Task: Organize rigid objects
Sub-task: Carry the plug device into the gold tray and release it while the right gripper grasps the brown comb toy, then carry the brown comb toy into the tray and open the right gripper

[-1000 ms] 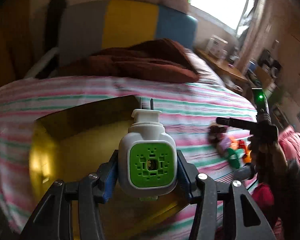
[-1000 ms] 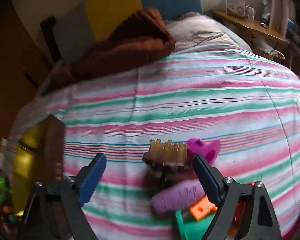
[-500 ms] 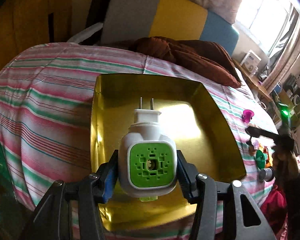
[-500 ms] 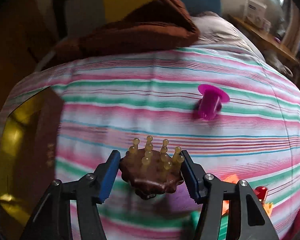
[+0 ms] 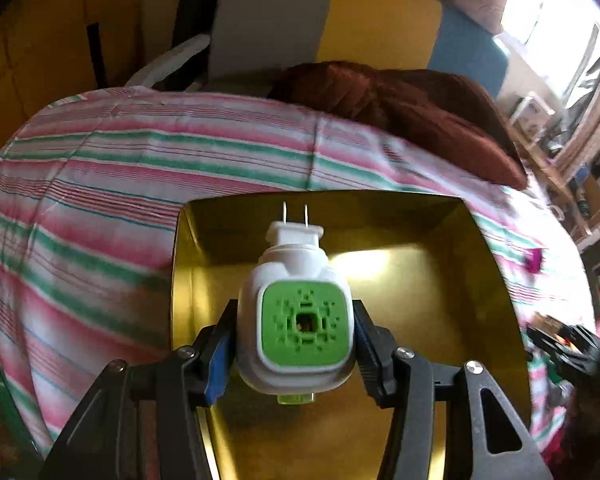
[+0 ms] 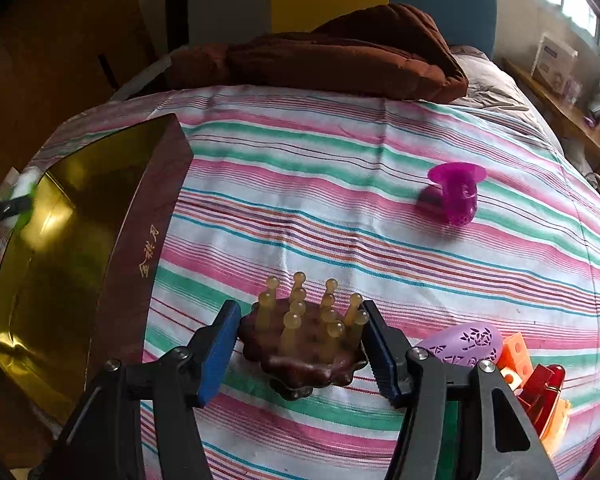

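Black tongs (image 5: 296,344), blue finger pads (image 6: 219,354), silver screws (image 5: 405,352).

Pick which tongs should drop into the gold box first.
Left. The left tongs hold the white-and-green plug-in device directly over the gold-lined box. The right tongs grip the brown pronged massager beside the box, above the striped bedsheet.

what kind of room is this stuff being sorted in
Most likely a bedroom. The work surface is a bed with a striped sheet, a rumpled brown blanket lies at its far end against a padded headboard, and a window lights a cluttered side shelf.
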A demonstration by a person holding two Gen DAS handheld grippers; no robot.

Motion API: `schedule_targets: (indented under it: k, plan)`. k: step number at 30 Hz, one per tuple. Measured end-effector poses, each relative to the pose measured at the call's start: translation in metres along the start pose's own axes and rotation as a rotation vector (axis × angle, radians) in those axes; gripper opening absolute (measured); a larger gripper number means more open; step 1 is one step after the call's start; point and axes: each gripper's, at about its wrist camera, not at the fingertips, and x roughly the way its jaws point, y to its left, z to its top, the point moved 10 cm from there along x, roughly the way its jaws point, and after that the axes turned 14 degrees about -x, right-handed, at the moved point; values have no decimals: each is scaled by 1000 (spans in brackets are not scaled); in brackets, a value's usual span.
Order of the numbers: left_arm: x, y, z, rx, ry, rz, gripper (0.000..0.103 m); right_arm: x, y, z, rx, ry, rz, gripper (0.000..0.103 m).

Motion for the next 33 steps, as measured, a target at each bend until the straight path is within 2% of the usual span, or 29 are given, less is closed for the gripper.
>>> schedule_targets:
  k: [2, 6, 13, 17, 22, 28, 33]
  plan:
    - [16, 5, 9, -22, 12, 37, 53, 1, -1, -1, 6, -10, 9, 61]
    - [31, 14, 22, -20, -14, 106, 54, 3, -3, -2, 21, -23, 26, 61]
    - [0, 16, 17, -13, -74, 114, 55, 5, -3, -2, 9, -23, 27, 61]
    - [-39, 13, -4, -10, -128, 90, 55, 1, -2, -1, -8, -33, 0, 61]
    - [-83, 10, -42, 43, -202, 94, 55, -5, -3, 2, -2, -58, -15, 61]
    - [-110, 11, -75, 54, -246, 88, 55, -24, -1, 13, 19, -97, -15, 61]
    - [-114, 14, -99, 54, -235, 90, 55, -58, 26, 39, -11, -173, 19, 61]
